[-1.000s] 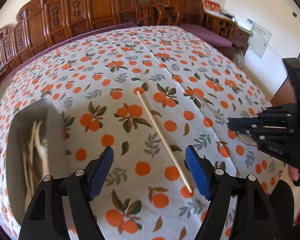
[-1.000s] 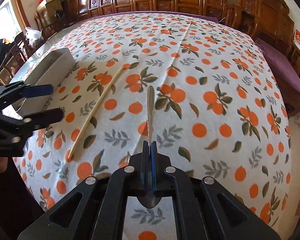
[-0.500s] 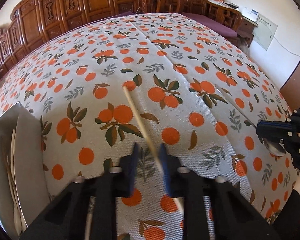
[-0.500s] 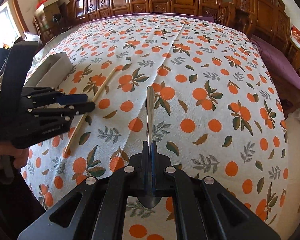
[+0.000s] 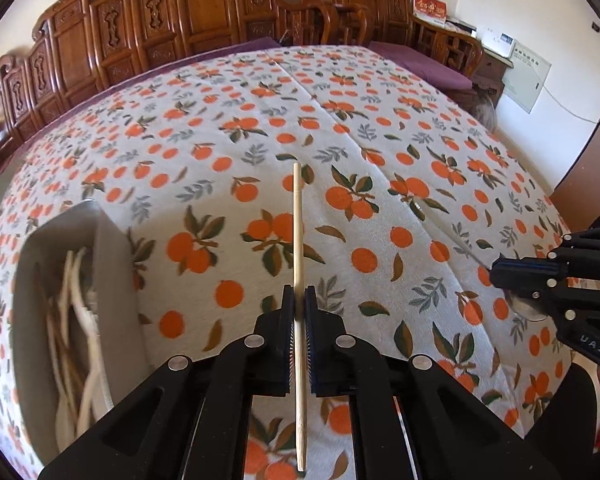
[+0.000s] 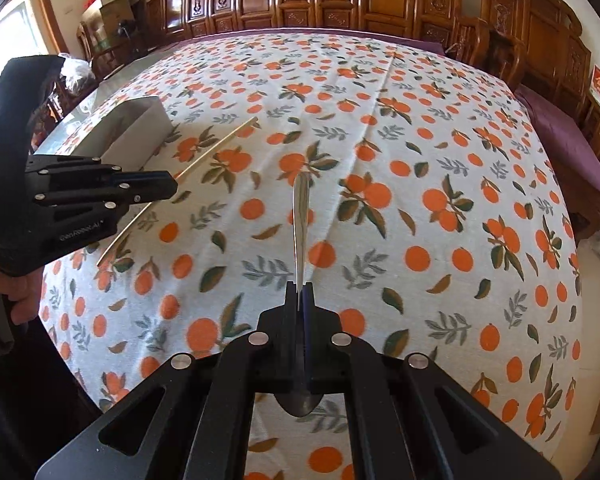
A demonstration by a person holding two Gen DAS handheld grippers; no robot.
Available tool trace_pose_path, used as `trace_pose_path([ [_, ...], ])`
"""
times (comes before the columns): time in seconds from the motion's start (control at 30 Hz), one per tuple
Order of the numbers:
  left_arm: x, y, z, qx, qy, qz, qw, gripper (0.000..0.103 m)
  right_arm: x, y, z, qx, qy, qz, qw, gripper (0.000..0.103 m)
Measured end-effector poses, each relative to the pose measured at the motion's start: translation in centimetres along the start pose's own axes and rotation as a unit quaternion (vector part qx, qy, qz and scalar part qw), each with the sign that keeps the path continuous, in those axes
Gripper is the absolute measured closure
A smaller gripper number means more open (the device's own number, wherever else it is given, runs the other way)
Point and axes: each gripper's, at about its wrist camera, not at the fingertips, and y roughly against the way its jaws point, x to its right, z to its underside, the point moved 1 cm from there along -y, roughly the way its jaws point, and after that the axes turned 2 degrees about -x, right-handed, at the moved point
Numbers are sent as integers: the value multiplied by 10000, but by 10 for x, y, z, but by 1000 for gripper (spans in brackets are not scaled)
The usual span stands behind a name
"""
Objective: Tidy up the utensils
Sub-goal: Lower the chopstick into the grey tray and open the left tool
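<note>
My left gripper [image 5: 299,300] is shut on a long wooden chopstick [image 5: 297,224], which points away from me and is lifted off the orange-patterned tablecloth. The chopstick also shows in the right wrist view [image 6: 216,151], sticking out past the left gripper [image 6: 168,188]. My right gripper [image 6: 300,300] is shut on a metal spoon [image 6: 300,220], handle pointing forward, bowl under the jaws. The right gripper also shows at the right edge of the left wrist view [image 5: 500,274]. A grey utensil box [image 5: 108,280] at left holds several pale utensils.
The same box shows at the upper left of the right wrist view [image 6: 140,124]. The tablecloth [image 6: 420,200] covers a large table. Carved wooden chairs [image 5: 204,12] line the far side. A purple-cushioned bench [image 6: 560,136] stands at the right.
My left gripper has closed from wide open onto the chopstick, which now points straight ahead and is lifted. The right gripper stays shut on the spoon.
</note>
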Motion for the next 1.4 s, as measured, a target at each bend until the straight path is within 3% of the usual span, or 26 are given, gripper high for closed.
trace_pose_path([
  [0.5, -57, 59, 3, 381, 249, -246, 9987, 99, -42, 12, -24, 219, 188, -79, 9996, 99],
  [0.9, -88, 79, 12, 504, 361, -329, 9975, 99, -65, 12, -40, 285, 344, -161, 9989, 99],
  [1.03, -101, 77, 14, 446, 404, -186, 9980, 99, -69, 11, -43, 269, 368, -181, 9988, 99],
  [1.4, -148, 41, 30, -78, 699, -326, 9970, 99, -77, 1, -45, 193, 420, -226, 9987, 99],
])
